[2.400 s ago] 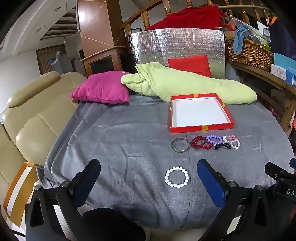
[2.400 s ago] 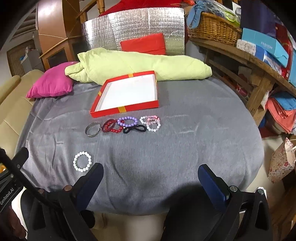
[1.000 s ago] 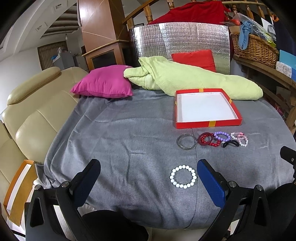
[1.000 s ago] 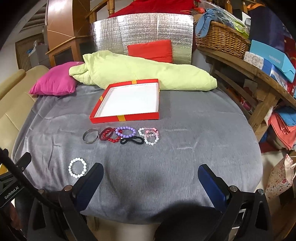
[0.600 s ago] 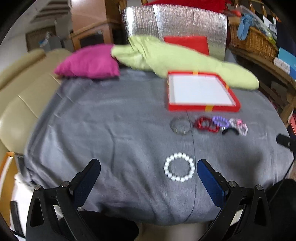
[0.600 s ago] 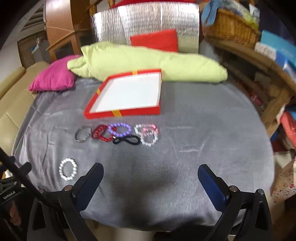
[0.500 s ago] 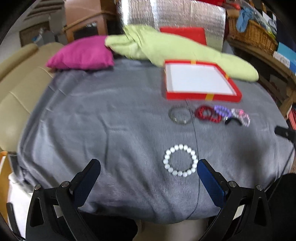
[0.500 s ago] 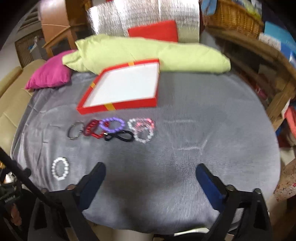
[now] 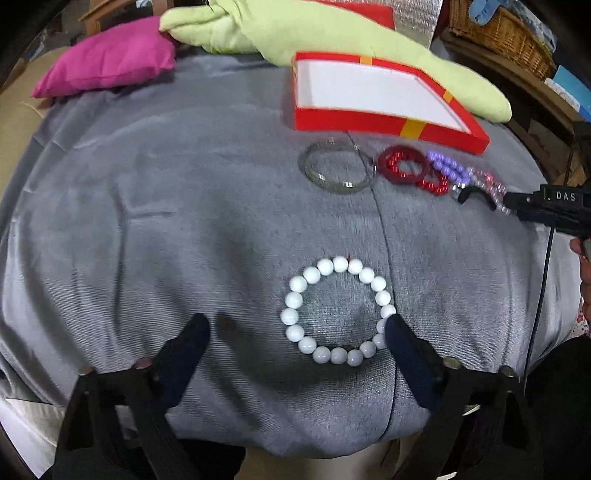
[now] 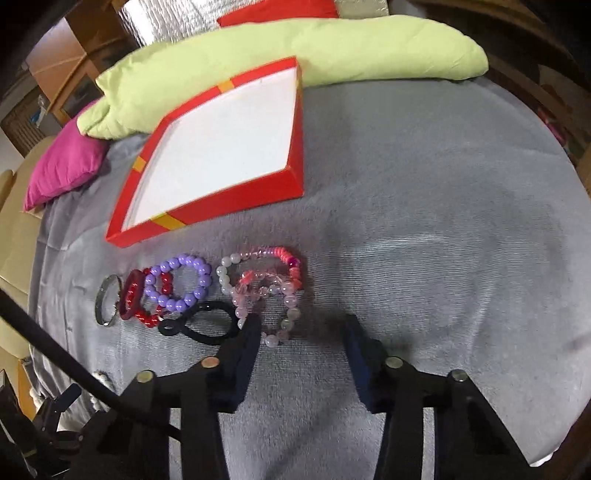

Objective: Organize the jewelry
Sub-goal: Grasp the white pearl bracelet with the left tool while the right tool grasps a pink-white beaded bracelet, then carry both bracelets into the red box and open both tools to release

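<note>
A white bead bracelet [image 9: 336,311] lies on the grey cloth. My left gripper [image 9: 297,328] is open low over the cloth, its right finger [image 9: 408,354] touching the bracelet's right side. Farther back lie a clear bangle [image 9: 338,171], a red bracelet [image 9: 404,166], a purple bead bracelet [image 10: 179,282], a black loop [image 10: 201,323] and pink bead bracelets [image 10: 266,286]. My right gripper [image 10: 301,328] is open, low over the cloth, its left finger [image 10: 245,343] beside the pink bracelets. An empty red box [image 10: 236,205] with a white inside stands behind them.
A green blanket [image 9: 332,40] and a magenta pillow [image 9: 107,62] lie at the back of the grey cloth [image 9: 166,203]. A wicker basket [image 9: 506,35] stands on a wooden shelf at the back right. The right tool's body [image 9: 550,208] shows in the left wrist view.
Both grippers have moved forward and down towards the cloth. The left one has come up to the white bracelet, the right one to the pink bracelets, and the right jaws have narrowed.
</note>
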